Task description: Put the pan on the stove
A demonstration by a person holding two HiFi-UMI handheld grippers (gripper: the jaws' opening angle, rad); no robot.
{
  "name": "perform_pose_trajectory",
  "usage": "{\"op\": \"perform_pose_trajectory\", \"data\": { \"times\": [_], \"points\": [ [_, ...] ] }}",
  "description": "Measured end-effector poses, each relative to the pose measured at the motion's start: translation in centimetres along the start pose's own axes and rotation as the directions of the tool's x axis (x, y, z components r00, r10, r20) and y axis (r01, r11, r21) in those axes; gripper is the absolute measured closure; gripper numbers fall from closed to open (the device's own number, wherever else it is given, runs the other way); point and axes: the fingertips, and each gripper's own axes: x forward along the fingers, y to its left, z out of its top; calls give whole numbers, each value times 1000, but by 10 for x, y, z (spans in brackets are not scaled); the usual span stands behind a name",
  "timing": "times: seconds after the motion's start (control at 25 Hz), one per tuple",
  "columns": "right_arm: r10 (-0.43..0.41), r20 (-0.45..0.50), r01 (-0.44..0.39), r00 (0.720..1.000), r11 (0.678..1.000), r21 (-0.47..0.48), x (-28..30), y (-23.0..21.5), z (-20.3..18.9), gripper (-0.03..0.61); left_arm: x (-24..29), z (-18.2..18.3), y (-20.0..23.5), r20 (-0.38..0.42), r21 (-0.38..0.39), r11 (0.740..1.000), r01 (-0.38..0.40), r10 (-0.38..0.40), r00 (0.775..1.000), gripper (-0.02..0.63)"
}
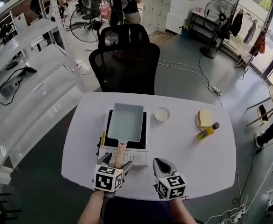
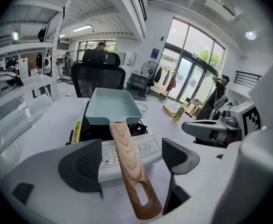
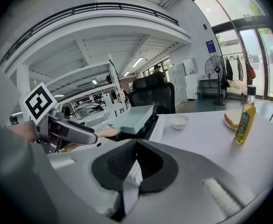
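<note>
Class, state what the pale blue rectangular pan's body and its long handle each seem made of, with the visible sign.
The pale blue rectangular pan: probably coated metal, matte; even colour, thin straight walls. Its handle: wood or a wood-look finish, smooth; brown grain streaks run along it.

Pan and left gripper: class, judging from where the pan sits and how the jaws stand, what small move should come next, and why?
Probably draw the left gripper straight back, clear of the handle. The pan already rests on the stove, and the jaws stand wide apart on either side of the handle without pressing it, so nothing seems left to hold.
</note>
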Motion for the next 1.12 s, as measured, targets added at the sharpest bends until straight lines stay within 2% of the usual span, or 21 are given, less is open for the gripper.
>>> {"op": "perform_pose_trajectory", "data": {
  "times": [0.16, 0.36, 0.48, 0.68, 0.84, 0.96, 1.08, 1.12],
  "points": [
    [24, 22, -24, 999, 1000, 13, -3, 8, 8, 577, -14, 5, 3, 47, -5, 1000, -5, 5, 999, 224],
    [55, 27, -54, 998, 998, -37, -4, 18, 13, 577, -42, 27, 3, 205, -39, 999, 12, -4, 979, 224],
    [67, 24, -66, 997, 997, -46, -5, 22, 12, 577, -63, 41, 4, 293, -27, 999, 21, -13, 956, 224],
    [80, 35, -78, 996, 995, -69, -5, 26, 19, 577, -97, 58, 16, 405, 57, 998, -30, 5, 914, 224],
    [111, 51, -106, 993, 991, -86, -8, 33, 33, 577, -120, 67, 28, 492, 55, 997, -47, 14, 870, 225],
    [131, 61, -125, 989, 987, -97, -11, 38, 42, 577, -133, 66, 33, 541, 40, 999, -32, 5, 841, 225],
    [139, 75, -130, 987, 985, -109, -15, 41, 50, 577, -142, 62, 35, 562, 46, 999, -24, -6, 827, 233],
    [143, 81, -133, 986, 985, -112, -16, 43, 53, 577, -145, 61, 37, 564, 42, 999, -33, 3, 826, 256]
  ]
}}
